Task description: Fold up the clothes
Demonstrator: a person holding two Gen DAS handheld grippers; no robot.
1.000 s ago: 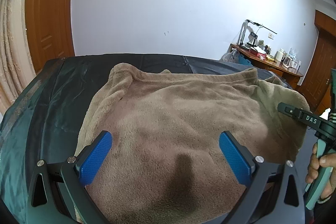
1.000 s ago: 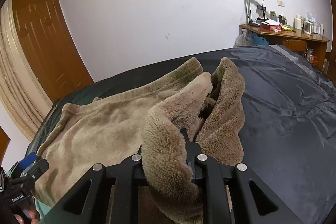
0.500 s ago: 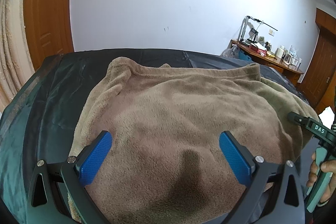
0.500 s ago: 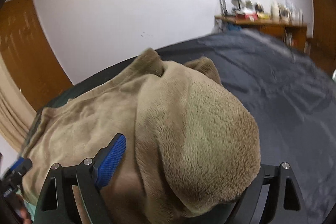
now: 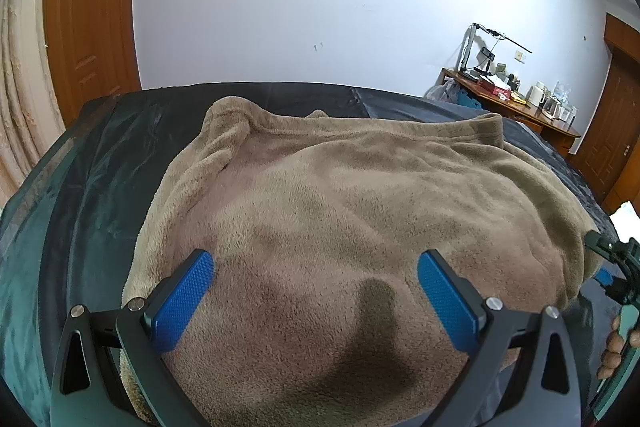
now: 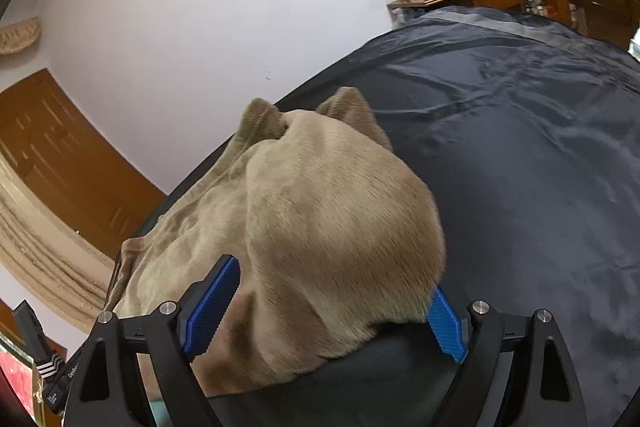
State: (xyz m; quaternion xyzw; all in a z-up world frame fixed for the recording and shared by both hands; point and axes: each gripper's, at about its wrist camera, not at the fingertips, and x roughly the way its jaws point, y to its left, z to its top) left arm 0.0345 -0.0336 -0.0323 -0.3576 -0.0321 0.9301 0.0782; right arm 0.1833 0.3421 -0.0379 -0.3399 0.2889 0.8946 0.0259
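Left wrist view: I note one bed [image 5: 92,163] under a dark, shiny cover, and one tan fleece garment [image 5: 360,211] spread across it, its far hem running near the bed's far edge and its left side lying well in from the bed's left edge. I count one wooden desk [image 5: 516,109] against the white wall past the bed's far right corner, crowded with small items I cannot count reliably, and a desk lamp [image 5: 480,47] at its left end. Two brown doors show, one door [image 5: 88,27] at far left and one at far right.

My left gripper [image 5: 316,295] hangs over the near part of the garment, its two blue pads spread wide with nothing between them but the fleece below; whether the pads touch it I cannot tell. At the right edge, my right hand [image 5: 618,343] grasps the other tool's handle.

In the right wrist view, my right gripper [image 6: 320,311] is released, pads wide apart, with a folded lobe of the garment bulging between them and partly covering the right pad. Bare bed cover lies to the right.
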